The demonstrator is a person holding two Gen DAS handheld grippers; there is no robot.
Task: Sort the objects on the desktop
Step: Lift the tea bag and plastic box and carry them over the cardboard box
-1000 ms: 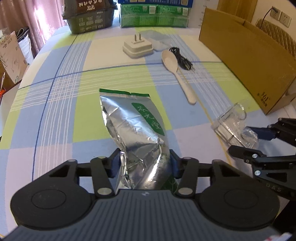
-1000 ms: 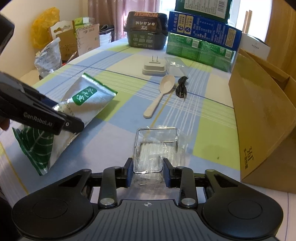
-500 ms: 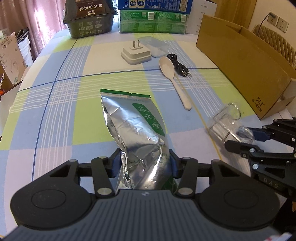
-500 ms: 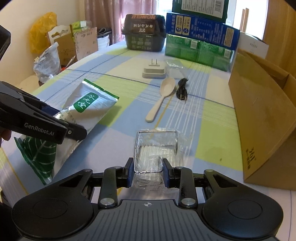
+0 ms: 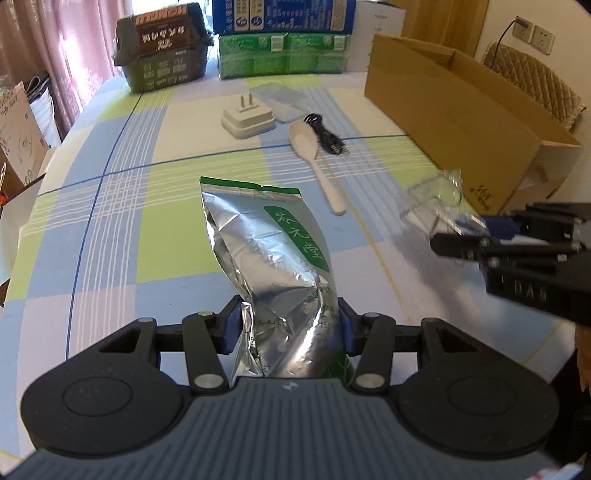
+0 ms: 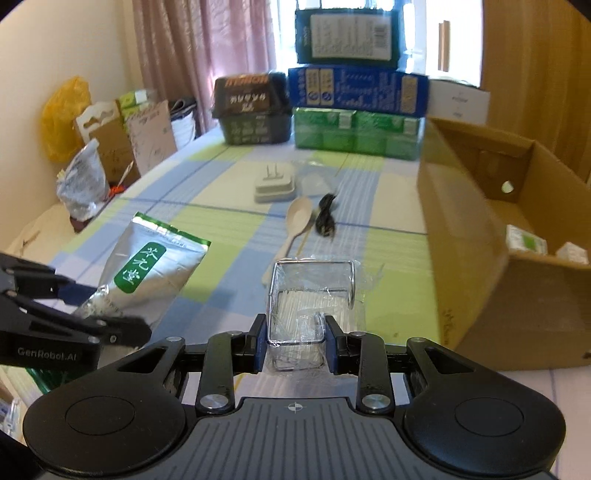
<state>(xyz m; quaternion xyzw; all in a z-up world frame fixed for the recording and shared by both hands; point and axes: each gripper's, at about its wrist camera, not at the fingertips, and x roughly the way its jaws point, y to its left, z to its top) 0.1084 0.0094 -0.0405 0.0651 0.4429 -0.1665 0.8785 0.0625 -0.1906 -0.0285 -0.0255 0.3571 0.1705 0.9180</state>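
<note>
This is a lived-in room of a home. The table (image 5: pixel 110 206) wears a checked cloth of blue, green and pale yellow, and pink curtains (image 6: pixel 207 48) hang by a bright window. Stacked along the far edge are green and blue printed cartons (image 5: pixel 282 51) and a dark instant-noodle tub (image 5: pixel 162 55). A yellow plastic bag (image 6: pixel 62 114) and loose cardboard pieces (image 6: pixel 147 136) clutter the side against a cream wall. A quilted beige chair back (image 5: pixel 535 88) stands under a white wall socket (image 5: pixel 533 31), behind an open brown cardboard box (image 5: pixel 465 122).
</note>
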